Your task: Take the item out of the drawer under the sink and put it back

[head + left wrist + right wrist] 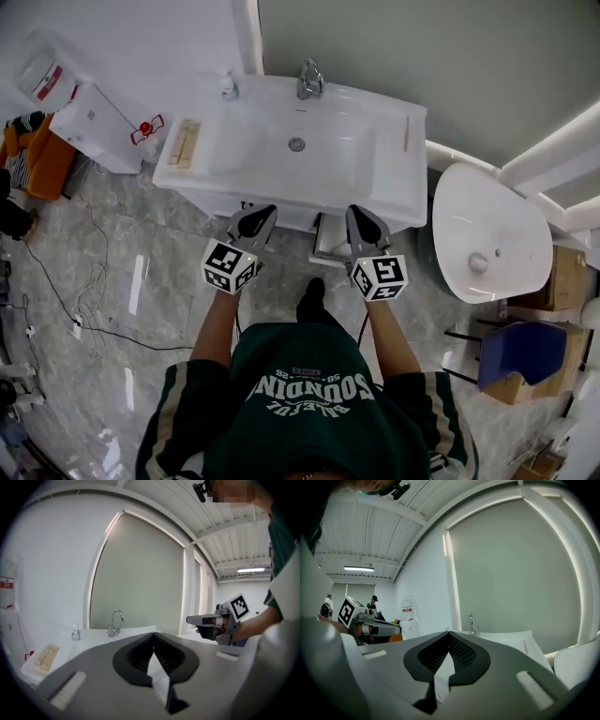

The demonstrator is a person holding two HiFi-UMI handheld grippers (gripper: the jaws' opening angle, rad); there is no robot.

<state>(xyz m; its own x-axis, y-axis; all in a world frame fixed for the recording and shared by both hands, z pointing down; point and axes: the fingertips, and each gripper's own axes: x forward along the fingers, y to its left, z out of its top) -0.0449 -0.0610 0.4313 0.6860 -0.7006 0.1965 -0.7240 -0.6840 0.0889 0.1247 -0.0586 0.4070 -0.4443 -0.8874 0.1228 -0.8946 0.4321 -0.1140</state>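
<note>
Left claw (262, 216) and right claw (360, 217) sit pinched shut, empty. I see the sink (349, 161) just ahead.

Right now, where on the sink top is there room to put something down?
The right ledge is bare between the basin and the thin pink stick, down to the front right corner. The left ledge is crowded by the wooden piece and small bottle, the back by the faucet. The left gripper and right gripper sit at the front edge.
</note>
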